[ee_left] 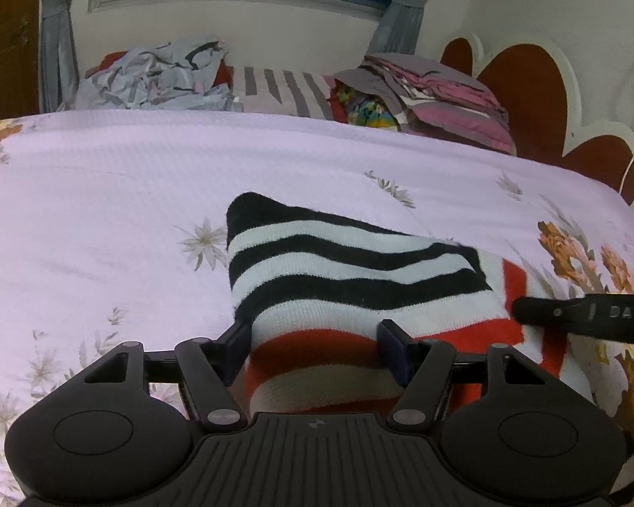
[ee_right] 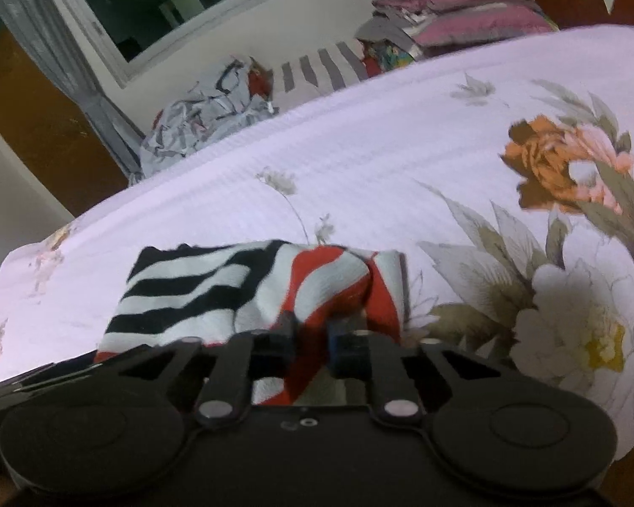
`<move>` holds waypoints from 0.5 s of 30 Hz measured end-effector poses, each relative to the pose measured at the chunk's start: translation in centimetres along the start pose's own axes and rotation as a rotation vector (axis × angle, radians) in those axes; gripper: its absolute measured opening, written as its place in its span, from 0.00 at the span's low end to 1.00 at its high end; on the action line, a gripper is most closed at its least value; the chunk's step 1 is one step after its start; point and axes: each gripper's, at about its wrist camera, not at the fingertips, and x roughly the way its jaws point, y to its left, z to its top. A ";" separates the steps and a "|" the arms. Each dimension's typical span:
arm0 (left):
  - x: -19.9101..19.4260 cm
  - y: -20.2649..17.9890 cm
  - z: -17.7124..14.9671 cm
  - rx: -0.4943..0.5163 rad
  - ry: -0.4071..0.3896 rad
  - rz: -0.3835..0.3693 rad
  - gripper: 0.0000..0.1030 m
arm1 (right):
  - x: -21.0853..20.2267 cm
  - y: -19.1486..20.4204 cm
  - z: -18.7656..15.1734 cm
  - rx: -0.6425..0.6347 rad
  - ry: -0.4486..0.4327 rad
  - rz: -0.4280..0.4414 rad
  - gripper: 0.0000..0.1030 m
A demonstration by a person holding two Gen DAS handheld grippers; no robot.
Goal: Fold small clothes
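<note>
A small knitted garment (ee_left: 351, 270) with black-and-white and red-and-white stripes lies on the lilac flowered bed sheet (ee_left: 127, 194). My left gripper (ee_left: 317, 344) stands open at its near edge, and the red-and-white part lies between the two fingers. From the right of the left wrist view a black finger (ee_left: 570, 314) of the right gripper reaches the garment's red edge. In the right wrist view my right gripper (ee_right: 310, 344) is shut on a bunched red-and-white fold of the garment (ee_right: 198, 291), which puckers just ahead of the pads.
Beyond the bed's far edge lie a crumpled grey cloth heap (ee_left: 156, 76), a striped pillow (ee_left: 283, 88) and a stack of folded pink and grey bedding (ee_left: 435, 93). A red and white headboard (ee_left: 528, 93) stands at the right. Bare sheet spreads left of and beyond the garment.
</note>
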 end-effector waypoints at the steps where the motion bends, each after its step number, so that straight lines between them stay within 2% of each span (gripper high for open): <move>1: -0.1 -0.1 0.0 0.002 -0.003 -0.005 0.63 | -0.6 0.2 -0.1 -0.022 -0.033 -0.012 0.10; 3: -0.3 -0.1 0.0 0.007 -0.015 -0.016 0.63 | -1.5 0.5 -0.6 -0.082 -0.091 -0.068 0.09; 4: -0.3 -0.2 0.0 0.011 -0.022 -0.021 0.63 | -1.2 0.4 -0.8 -0.115 -0.088 -0.096 0.09; 6: 0.2 -0.4 -0.3 0.030 -0.025 -0.014 0.64 | 0.5 -0.1 -1.4 -0.140 -0.028 -0.136 0.09; 7: 0.6 -0.3 -0.6 0.035 -0.017 -0.007 0.68 | 1.4 -0.6 -1.7 -0.140 -0.013 -0.148 0.10; 9: 0.7 -0.1 -0.6 0.016 -0.010 -0.006 0.69 | 1.3 -0.6 -1.4 -0.120 -0.017 -0.147 0.11; 11: 0.4 -0.1 -0.5 0.023 -0.009 -0.003 0.69 | 0.5 -0.4 -1.2 -0.120 -0.037 -0.167 0.21; 12: 0.2 -0.2 -0.5 0.028 -0.009 -0.002 0.69 | -0.2 -0.2 -1.1 -0.120 -0.055 -0.173 0.24; 15: -0.2 -0.6 -0.6 0.032 -0.014 0.008 0.69 | -2.1 0.7 -0.9 -0.136 -0.094 -0.142 0.23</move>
